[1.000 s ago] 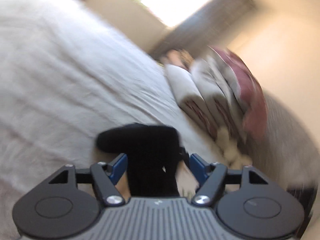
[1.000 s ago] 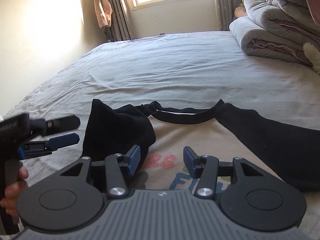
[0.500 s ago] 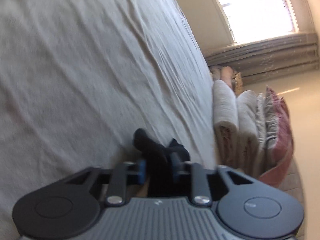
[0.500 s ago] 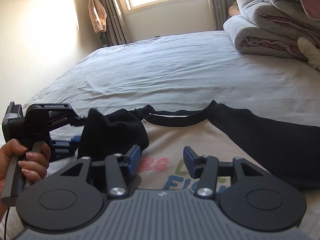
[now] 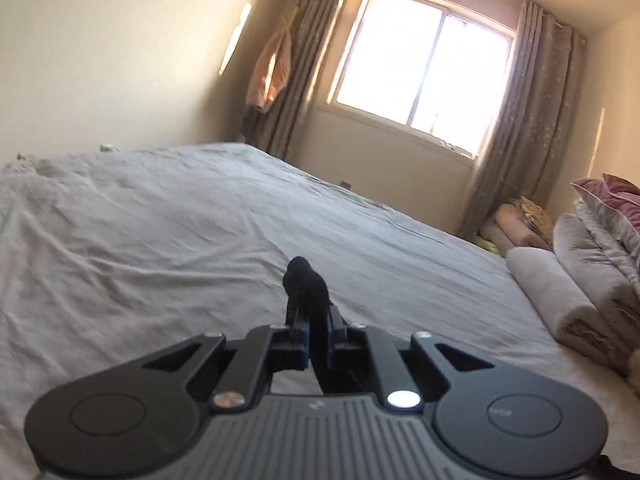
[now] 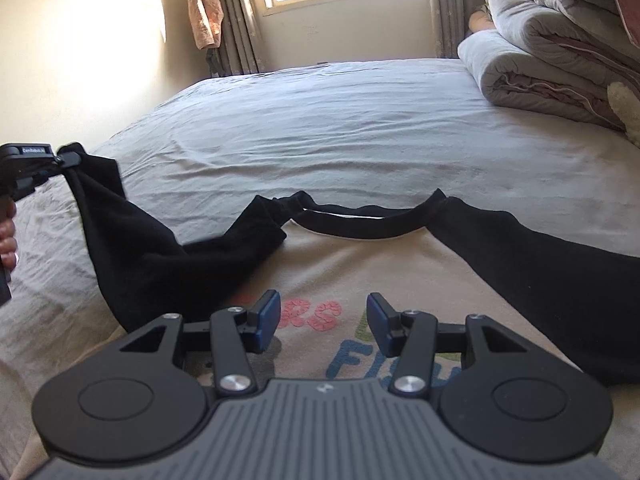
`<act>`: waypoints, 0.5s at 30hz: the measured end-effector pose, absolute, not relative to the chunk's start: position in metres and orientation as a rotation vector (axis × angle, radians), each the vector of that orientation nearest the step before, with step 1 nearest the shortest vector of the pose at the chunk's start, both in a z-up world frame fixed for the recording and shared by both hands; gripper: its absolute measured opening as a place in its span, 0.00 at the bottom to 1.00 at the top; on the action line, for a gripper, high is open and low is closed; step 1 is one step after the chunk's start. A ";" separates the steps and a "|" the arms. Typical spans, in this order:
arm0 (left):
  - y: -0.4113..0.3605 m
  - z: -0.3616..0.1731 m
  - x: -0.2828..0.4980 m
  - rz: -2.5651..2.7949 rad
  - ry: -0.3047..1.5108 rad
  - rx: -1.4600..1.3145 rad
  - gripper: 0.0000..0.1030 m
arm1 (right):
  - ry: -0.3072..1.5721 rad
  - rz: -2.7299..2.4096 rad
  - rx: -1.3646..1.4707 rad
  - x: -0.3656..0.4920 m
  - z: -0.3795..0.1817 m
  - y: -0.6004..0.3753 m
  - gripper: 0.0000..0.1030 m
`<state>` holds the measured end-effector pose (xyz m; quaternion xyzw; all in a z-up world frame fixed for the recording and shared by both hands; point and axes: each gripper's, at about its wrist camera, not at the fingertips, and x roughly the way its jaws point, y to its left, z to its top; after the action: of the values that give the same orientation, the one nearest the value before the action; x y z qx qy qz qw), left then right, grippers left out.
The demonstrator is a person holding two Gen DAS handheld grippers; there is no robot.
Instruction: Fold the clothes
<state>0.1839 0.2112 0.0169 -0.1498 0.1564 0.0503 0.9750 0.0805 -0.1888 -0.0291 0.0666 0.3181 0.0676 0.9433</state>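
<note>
A beige sweatshirt (image 6: 360, 272) with black sleeves and coloured lettering lies face up on the bed. Its left black sleeve (image 6: 132, 248) is lifted and stretched out to the left, with my left gripper (image 6: 66, 158) shut on the cuff. In the left wrist view the cuff (image 5: 306, 284) sticks out between that gripper's (image 5: 316, 334) closed fingers. The right black sleeve (image 6: 532, 248) lies flat on the bed. My right gripper (image 6: 322, 322) hovers open over the chest lettering, holding nothing.
The grey bed sheet (image 6: 340, 120) stretches wide beyond the shirt. Folded quilts (image 6: 540, 52) are stacked at the right; they appear as quilts (image 5: 580, 272) in the left wrist view too. A window (image 5: 420, 76) with curtains is at the far wall. A hand (image 6: 6, 240) grips the left tool's handle.
My left gripper closed on the sleeve cuff, then pulled it up and out to the left, unfolding the sleeve off the shirt's chest. The right gripper stayed put, open.
</note>
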 end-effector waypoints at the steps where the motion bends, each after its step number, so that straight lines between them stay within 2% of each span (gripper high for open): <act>1: 0.220 0.016 0.184 0.135 0.301 -0.298 0.07 | 0.648 0.146 0.130 0.081 -0.029 -0.186 0.50; 8: 0.281 -0.009 0.183 0.311 0.228 -0.377 0.08 | 0.636 0.199 0.047 0.088 -0.027 -0.165 0.50; 15: 0.303 -0.035 0.180 0.477 0.128 -0.414 0.08 | 0.605 0.276 -0.163 0.132 -0.029 -0.130 0.50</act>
<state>0.1800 0.3030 -0.0347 -0.2034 0.0630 0.2343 0.9486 0.1321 -0.1303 -0.0291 -0.0801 0.2964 0.1351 0.9421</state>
